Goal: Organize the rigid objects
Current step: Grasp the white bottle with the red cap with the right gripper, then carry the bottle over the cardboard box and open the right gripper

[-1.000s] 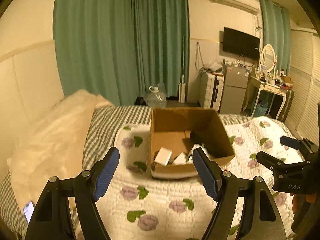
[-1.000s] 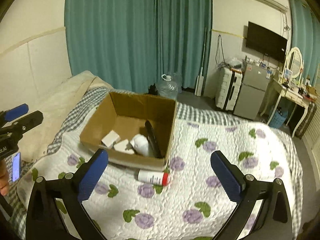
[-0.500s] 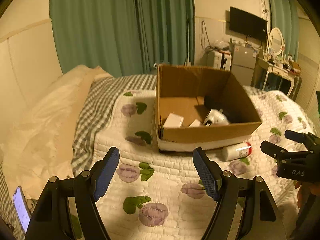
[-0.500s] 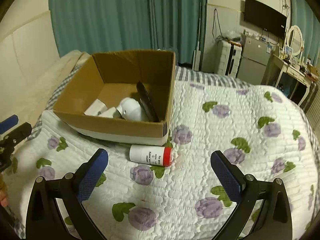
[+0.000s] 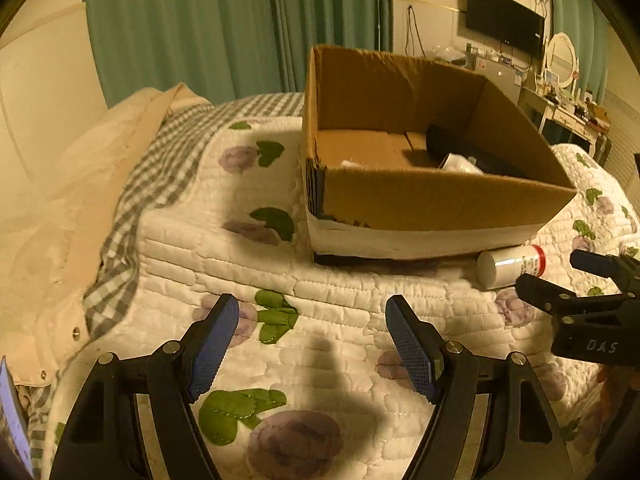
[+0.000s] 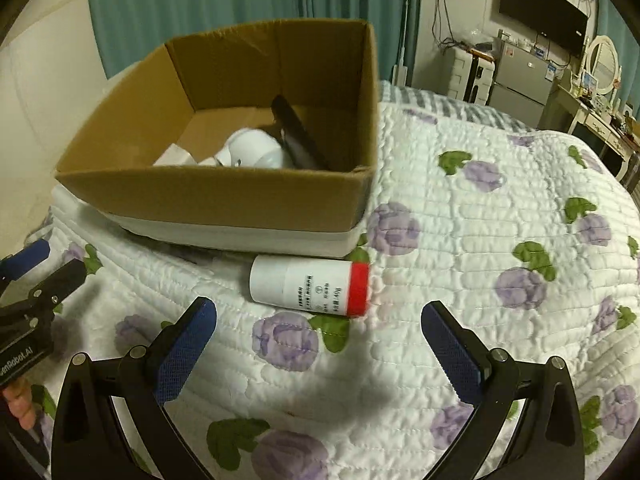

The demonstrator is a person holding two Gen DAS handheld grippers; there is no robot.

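Note:
A white bottle with a red cap (image 6: pixel 310 287) lies on its side on the quilt, just in front of an open cardboard box (image 6: pixel 216 200). The bottle also shows in the left wrist view (image 5: pixel 510 266), right of the box (image 5: pixel 440 200). Inside the box are a white round object (image 6: pixel 252 150), a black flat item (image 6: pixel 298 136) and small white boxes. My right gripper (image 6: pixel 320 354) is open and empty, just short of the bottle. My left gripper (image 5: pixel 314 346) is open and empty, over the quilt in front of the box's left corner.
The white quilt with purple flowers (image 6: pixel 500 280) covers the bed. A cream pillow and checked sheet (image 5: pixel 120 184) lie to the left. Green curtains, a TV, a small fridge and a dresser stand beyond the bed. A phone (image 5: pixel 12 412) lies at the far left.
Both grippers have moved down and forward toward the bed. The box and bottle now look much larger and closer. Both stay open.

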